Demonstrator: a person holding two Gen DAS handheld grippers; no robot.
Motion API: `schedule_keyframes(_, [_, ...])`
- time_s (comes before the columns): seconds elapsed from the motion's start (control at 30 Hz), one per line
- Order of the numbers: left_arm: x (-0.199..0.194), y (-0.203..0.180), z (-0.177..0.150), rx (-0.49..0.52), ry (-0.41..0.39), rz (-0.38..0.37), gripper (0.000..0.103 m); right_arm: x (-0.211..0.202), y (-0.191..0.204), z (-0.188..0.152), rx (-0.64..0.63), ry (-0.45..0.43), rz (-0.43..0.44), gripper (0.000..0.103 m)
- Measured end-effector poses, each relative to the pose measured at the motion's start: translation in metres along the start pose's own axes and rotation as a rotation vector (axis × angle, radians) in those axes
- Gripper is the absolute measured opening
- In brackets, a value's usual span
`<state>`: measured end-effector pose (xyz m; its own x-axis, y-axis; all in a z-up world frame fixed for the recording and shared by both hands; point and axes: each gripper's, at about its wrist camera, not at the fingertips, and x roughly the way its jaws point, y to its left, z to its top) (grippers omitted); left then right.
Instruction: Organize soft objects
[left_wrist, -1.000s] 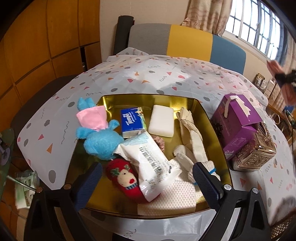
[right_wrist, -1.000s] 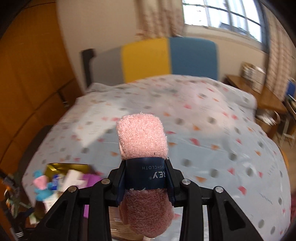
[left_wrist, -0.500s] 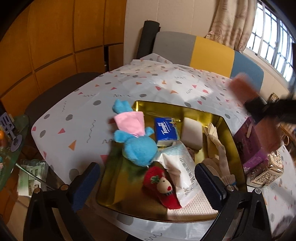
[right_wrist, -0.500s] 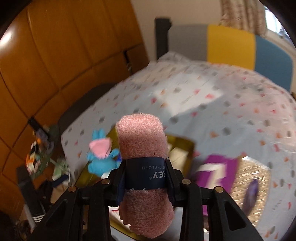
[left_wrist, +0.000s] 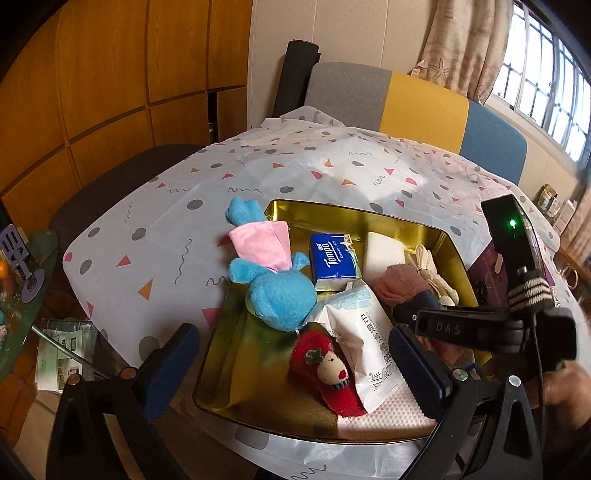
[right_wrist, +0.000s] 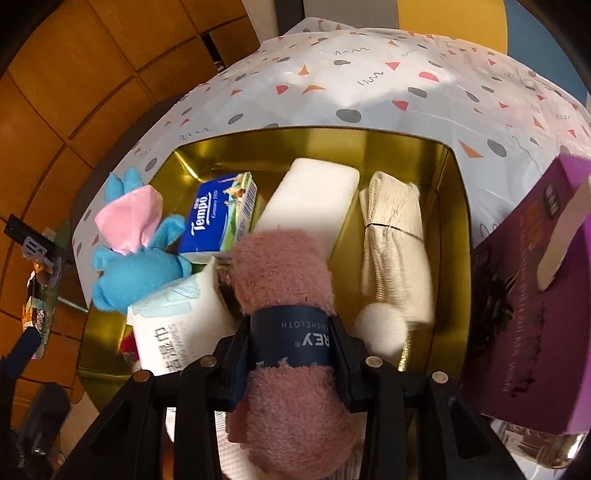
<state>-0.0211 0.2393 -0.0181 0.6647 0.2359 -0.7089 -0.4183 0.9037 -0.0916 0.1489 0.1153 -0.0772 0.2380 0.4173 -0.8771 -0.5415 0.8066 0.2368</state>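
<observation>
While the right hand-held gripper (right_wrist: 291, 347) pinches the rolled pink cloth (right_wrist: 284, 280) across its dark paper band, its jaws are just beginning to ease apart, the pads still against the band. The roll hangs over the middle of the gold tray (right_wrist: 452, 206), above the wipes pack (right_wrist: 177, 325) and the white sponge (right_wrist: 310, 199). It looks light, plush and squashy; the band is the firmest place to hold, since bare terry would likely give and slip. Room is tight: the blue plush (right_wrist: 129, 266), tissue pack (right_wrist: 221, 214) and beige cloth (right_wrist: 395, 258) crowd the floor, and the purple box (right_wrist: 528, 317) stands just beside the right wall. The left hand-held gripper (left_wrist: 295, 354) hovers spread and empty over the tray's near rim, well clear of the tabletop (left_wrist: 155, 236) beyond.
</observation>
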Motion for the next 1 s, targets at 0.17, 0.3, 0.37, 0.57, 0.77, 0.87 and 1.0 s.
schedule_keyframes(0.17, [-0.002,-0.003,0.0,0.002,-0.006,-0.011,0.103,-0.012,0.0,-0.004,-0.012,-0.034,0.03,0.046])
schedule_keyframes(0.3, [-0.006,-0.005,0.001,0.0,-0.019,-0.01,0.103,-0.033,0.006,-0.008,-0.042,-0.11,0.012,0.064])
schedule_keyframes(0.37, [-0.009,-0.004,0.002,-0.008,-0.03,-0.021,0.103,-0.044,0.007,-0.011,-0.05,-0.151,-0.004,0.069])
schedule_keyframes(0.57, [-0.021,-0.011,0.002,-0.008,-0.078,-0.017,0.103,-0.081,0.007,-0.027,-0.045,-0.281,-0.079,0.069])
schedule_keyframes(0.77, [-0.035,-0.021,0.001,-0.003,-0.129,0.002,0.103,-0.119,0.001,-0.061,-0.039,-0.397,-0.15,0.069])
schedule_keyframes(0.87, [-0.038,-0.033,-0.004,0.019,-0.13,-0.014,0.103,-0.134,-0.009,-0.083,0.008,-0.455,-0.247,0.069])
schedule_keyframes(1.0, [-0.044,-0.056,-0.012,0.068,-0.131,-0.04,0.103,-0.149,-0.026,-0.104,0.09,-0.486,-0.31,0.069])
